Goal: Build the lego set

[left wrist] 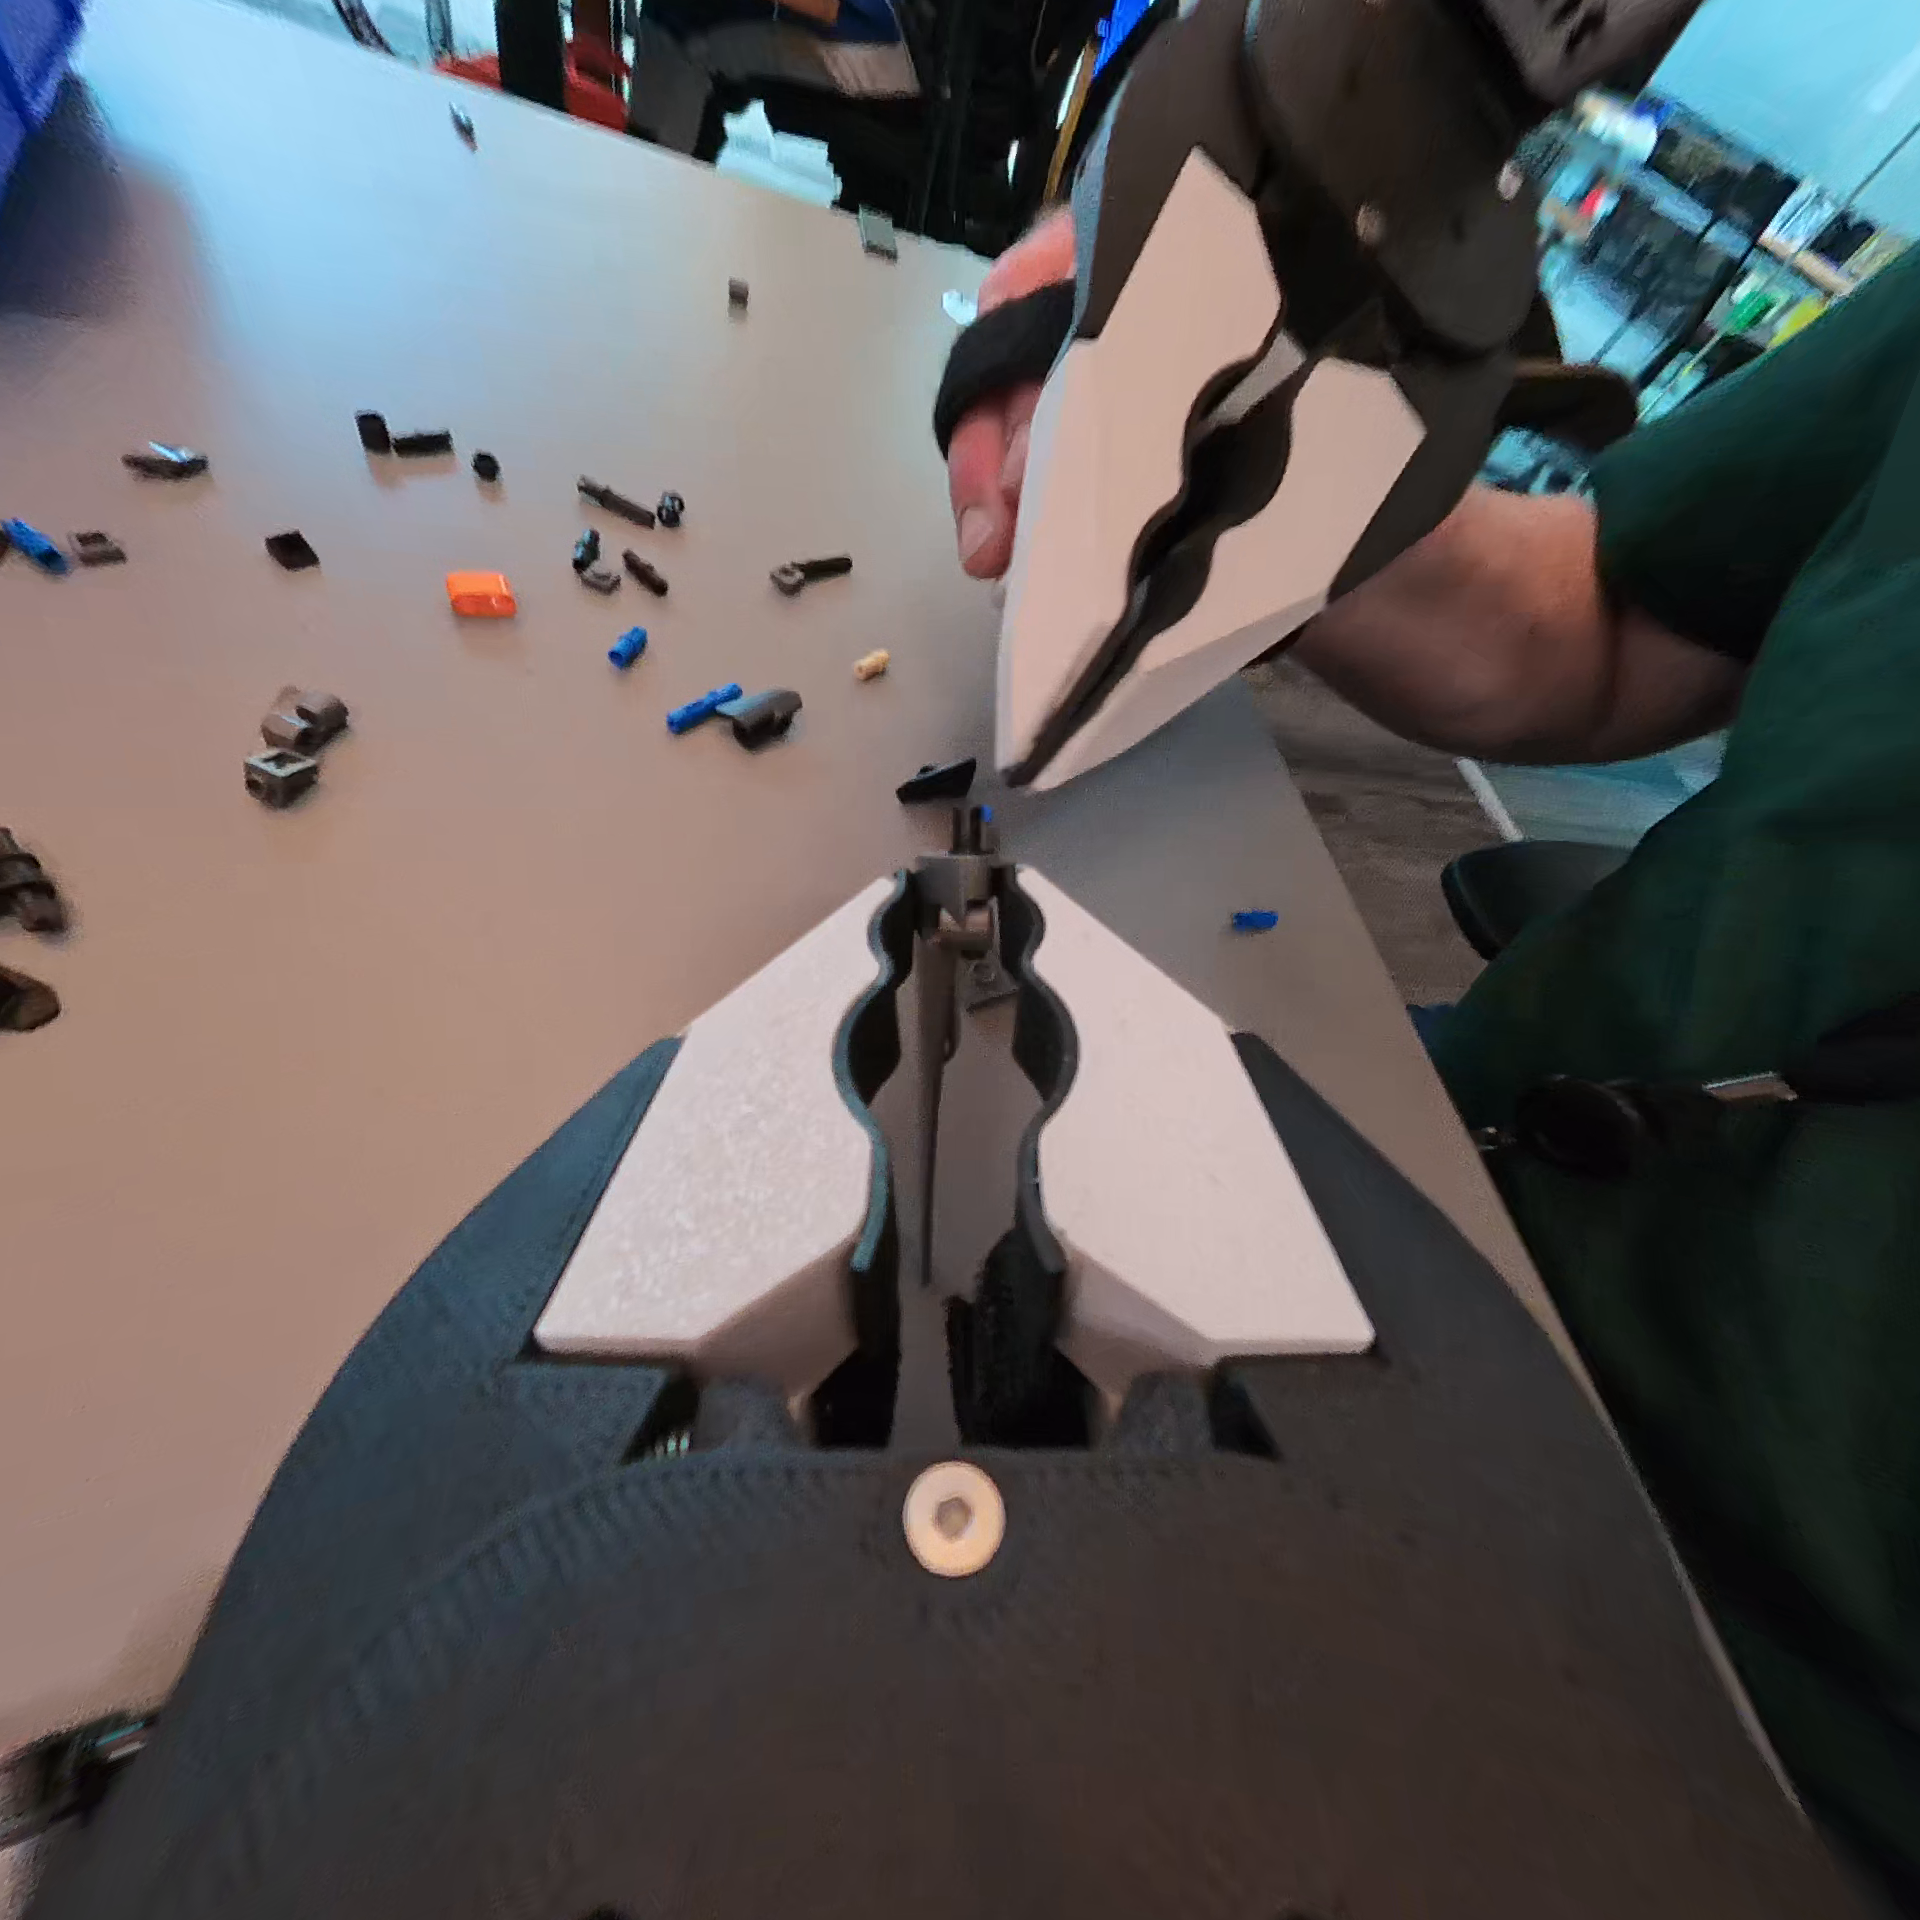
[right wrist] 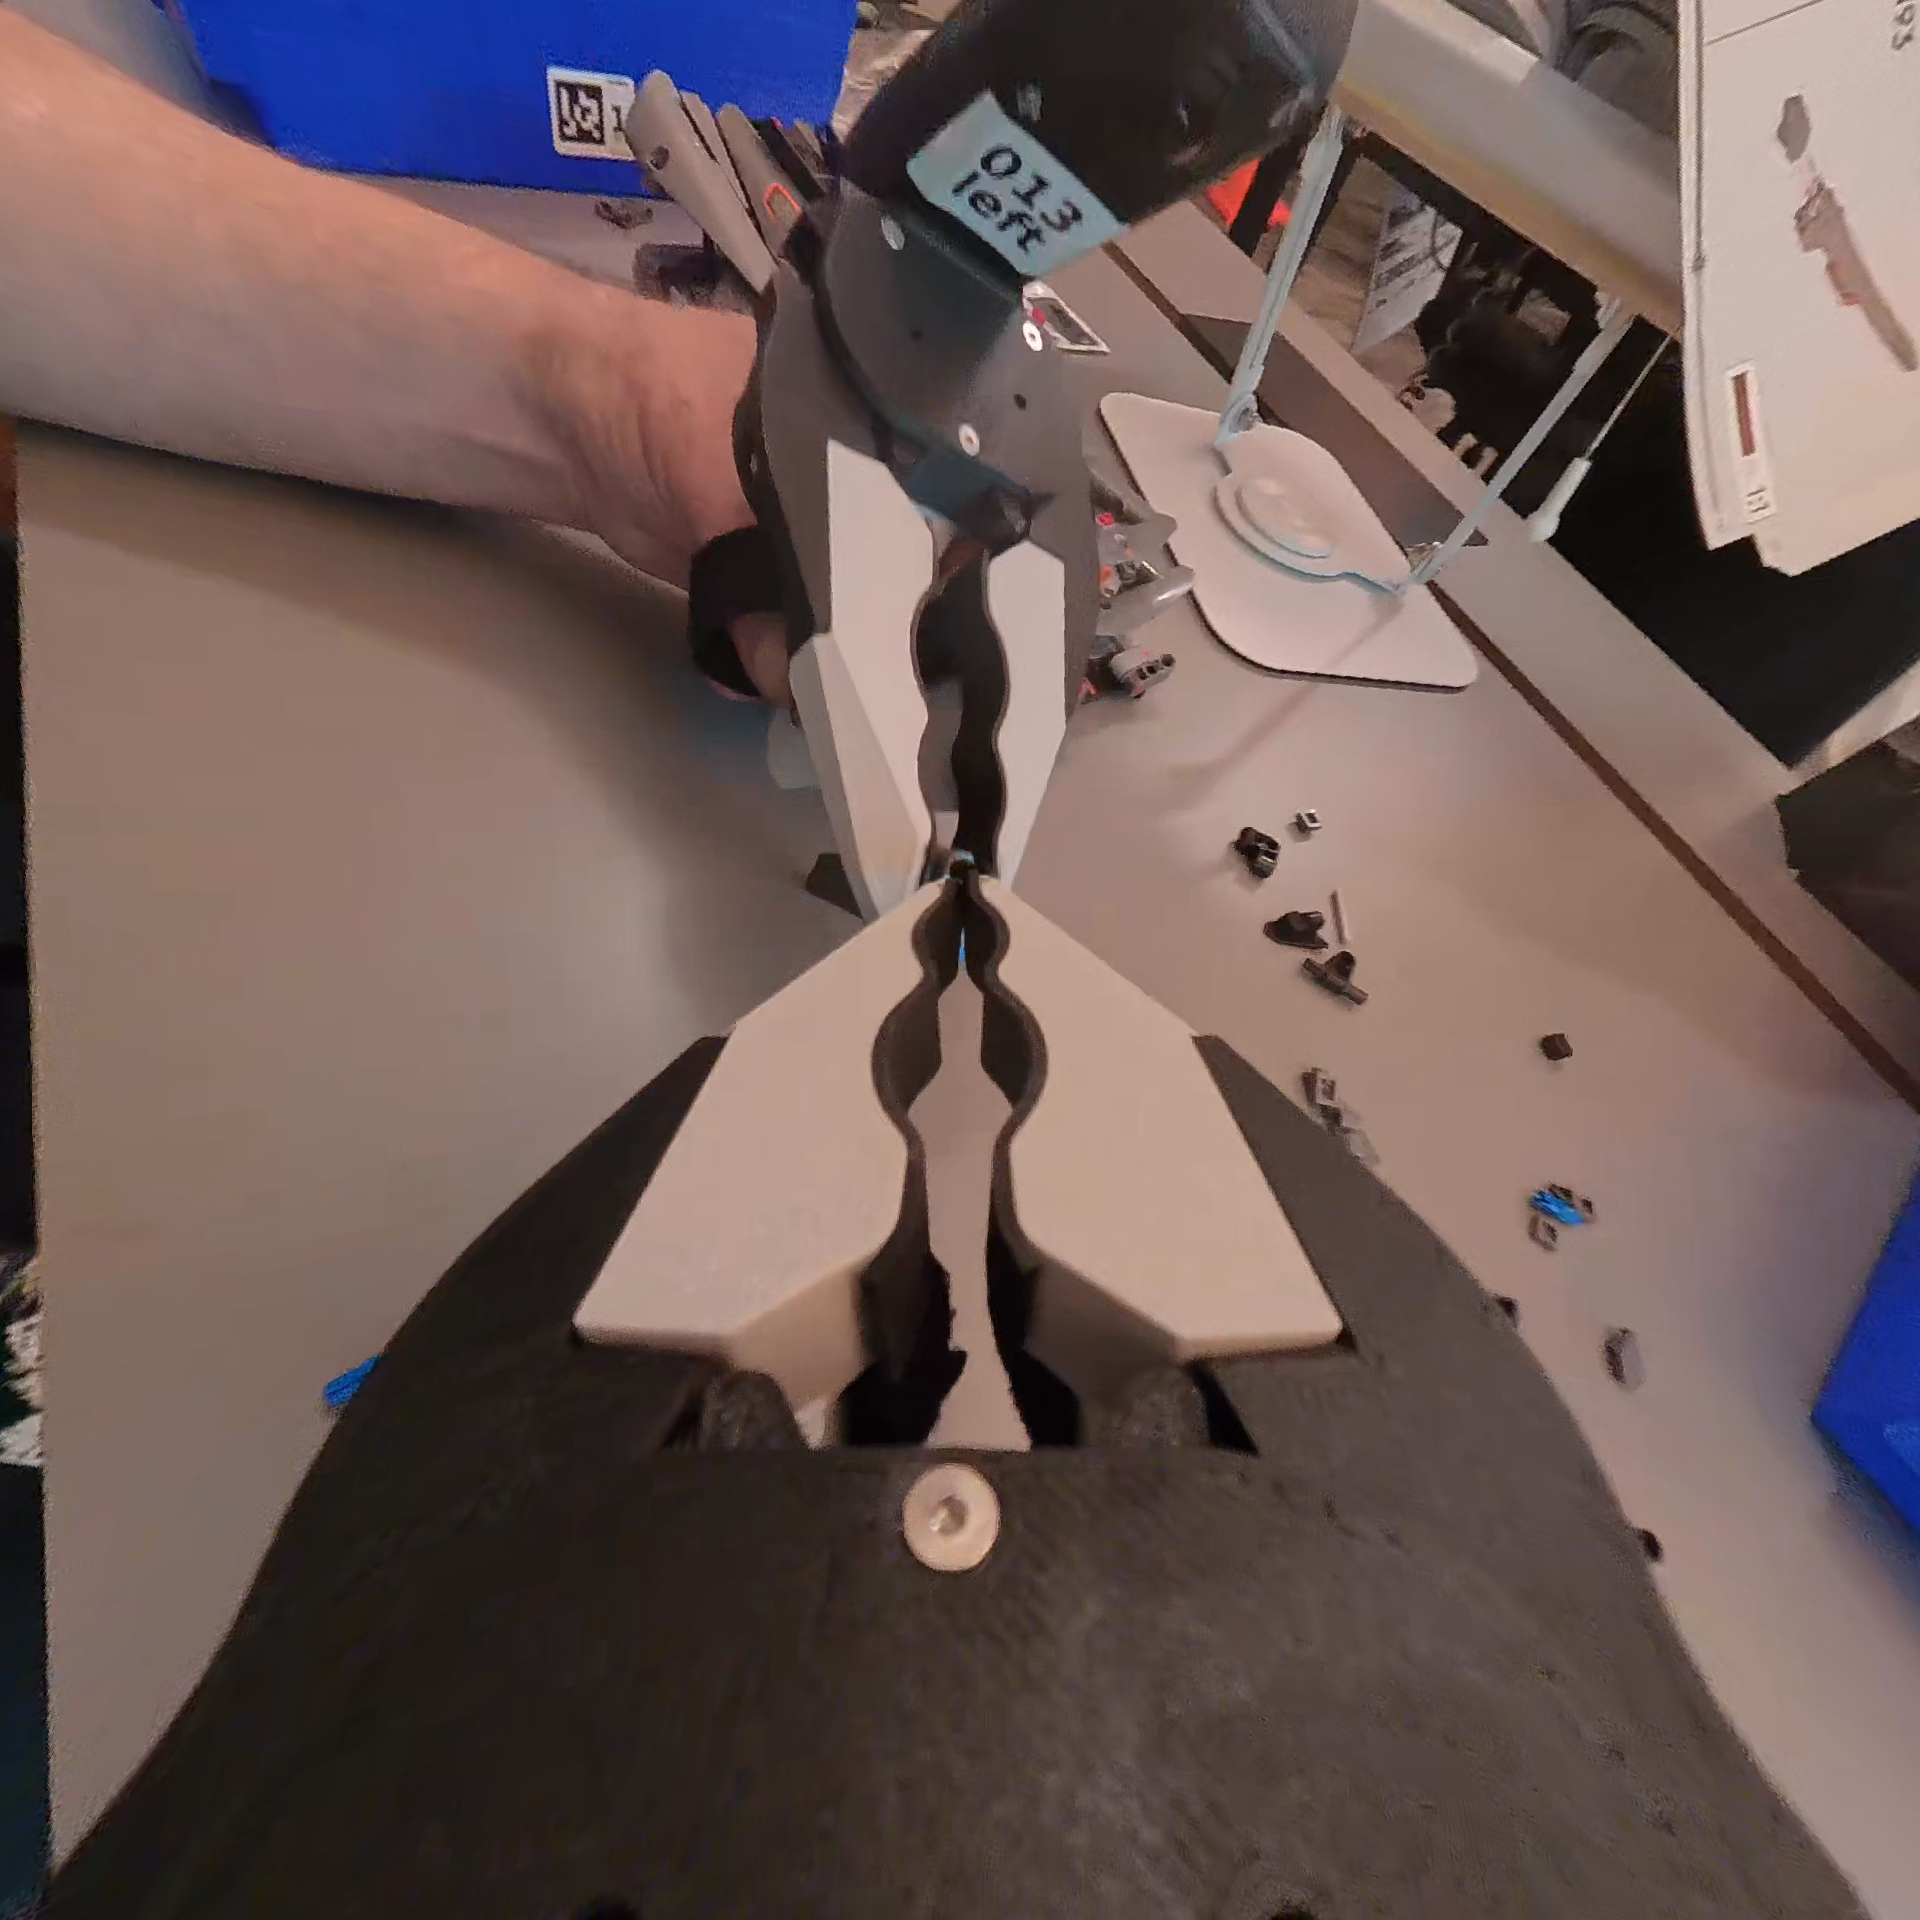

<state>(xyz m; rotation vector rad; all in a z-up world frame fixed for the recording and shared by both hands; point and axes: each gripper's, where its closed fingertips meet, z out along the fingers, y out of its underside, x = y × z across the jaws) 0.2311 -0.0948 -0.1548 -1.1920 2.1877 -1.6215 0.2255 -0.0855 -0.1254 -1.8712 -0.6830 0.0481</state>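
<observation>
My left gripper (left wrist: 961, 878) is shut on a small grey lego assembly (left wrist: 943, 871), gripped near the fingertips and held just above the table (left wrist: 468, 1039). A dark stub with a blue bit (left wrist: 987, 814) sticks out past the tips. My right gripper (left wrist: 1023, 774) comes down from the upper right with its fingers pressed together, its tips just above and right of that stub. In the right wrist view, my right gripper (right wrist: 961, 899) is shut and meets the left gripper (right wrist: 956, 857) tip to tip, with the assembly's end (right wrist: 961, 860) between them.
Loose pieces lie on the table to the left: an orange piece (left wrist: 481, 594), blue pins (left wrist: 703, 709), and a black piece (left wrist: 935, 779) just beyond the assembly. A blue pin (left wrist: 1254, 920) lies near the table edge. A blue bin (right wrist: 468, 83), a white stand base (right wrist: 1288, 561) and an instruction sheet (right wrist: 1808, 260) stand behind. The tips of both grippers are at nearly the same place. The blue pin (left wrist: 1254, 920) sits 12 cm or so from the ends of my left fingers.
</observation>
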